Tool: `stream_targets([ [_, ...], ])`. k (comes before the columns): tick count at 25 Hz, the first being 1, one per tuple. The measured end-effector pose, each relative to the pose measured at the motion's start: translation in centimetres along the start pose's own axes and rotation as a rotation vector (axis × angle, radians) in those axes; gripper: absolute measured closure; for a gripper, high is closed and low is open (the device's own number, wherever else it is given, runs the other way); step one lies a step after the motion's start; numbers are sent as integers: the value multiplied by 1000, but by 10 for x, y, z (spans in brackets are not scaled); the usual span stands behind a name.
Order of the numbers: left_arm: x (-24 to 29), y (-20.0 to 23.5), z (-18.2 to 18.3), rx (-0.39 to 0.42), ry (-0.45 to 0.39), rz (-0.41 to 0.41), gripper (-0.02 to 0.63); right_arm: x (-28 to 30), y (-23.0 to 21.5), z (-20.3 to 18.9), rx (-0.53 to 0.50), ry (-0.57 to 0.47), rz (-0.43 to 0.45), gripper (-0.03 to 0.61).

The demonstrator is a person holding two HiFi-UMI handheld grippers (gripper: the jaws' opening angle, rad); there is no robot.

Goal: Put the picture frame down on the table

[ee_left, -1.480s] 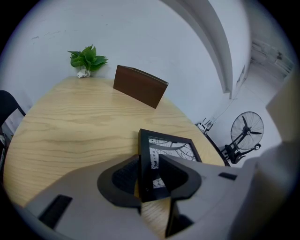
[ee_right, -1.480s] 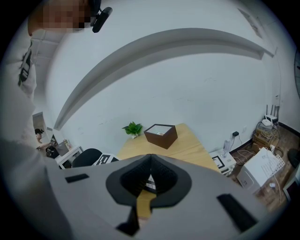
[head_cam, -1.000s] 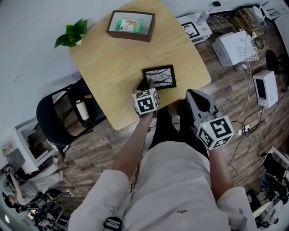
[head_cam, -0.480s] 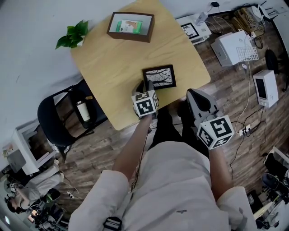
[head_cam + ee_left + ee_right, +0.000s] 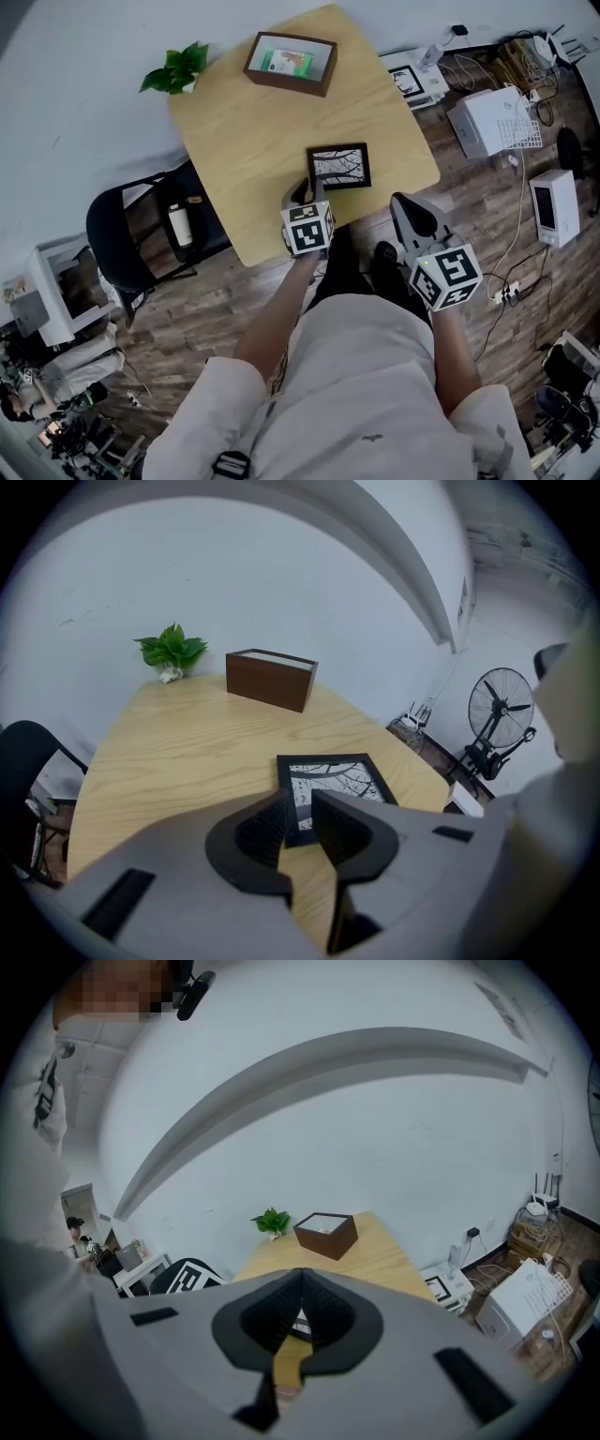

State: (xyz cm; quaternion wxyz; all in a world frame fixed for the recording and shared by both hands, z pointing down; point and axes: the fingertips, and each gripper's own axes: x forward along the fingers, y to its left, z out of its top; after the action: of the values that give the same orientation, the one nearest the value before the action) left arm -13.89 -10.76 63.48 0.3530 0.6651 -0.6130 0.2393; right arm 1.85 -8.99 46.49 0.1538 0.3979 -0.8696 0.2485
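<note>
While the left gripper (image 5: 302,188), at centre frame, holds its jaws narrowly parted and clamps nothing, the black-rimmed rectangular picture frame with a branch print (image 5: 338,166) lies flat on the pale wooden table (image 5: 242,124), just beyond the tips. Judged light, rigid and probably glazed, so take it by the rim, not the face. The right gripper (image 5: 404,202), at lower right, is closed and empty.

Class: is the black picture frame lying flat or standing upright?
Lying flat: the black rectangular picture frame rests face up on the light wooden table.
</note>
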Motion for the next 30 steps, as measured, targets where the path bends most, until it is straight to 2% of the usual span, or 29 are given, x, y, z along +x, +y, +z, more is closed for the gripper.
stream_targets([
  [12,-77,-22,-5,-39,-111,87,581,-27,16,-3,-78,-5,155,580],
  [17,-126,-57,-12,-33,-168,98,591,-55,21,0,-114,-31,214,580],
  [24,-200,-108,-12,-10,-282,93,598,-99,32,3,-127,-64,293,580],
  [30,-251,-141,-15,-23,-388,94,603,-128,39,-5,-173,-70,350,580],
])
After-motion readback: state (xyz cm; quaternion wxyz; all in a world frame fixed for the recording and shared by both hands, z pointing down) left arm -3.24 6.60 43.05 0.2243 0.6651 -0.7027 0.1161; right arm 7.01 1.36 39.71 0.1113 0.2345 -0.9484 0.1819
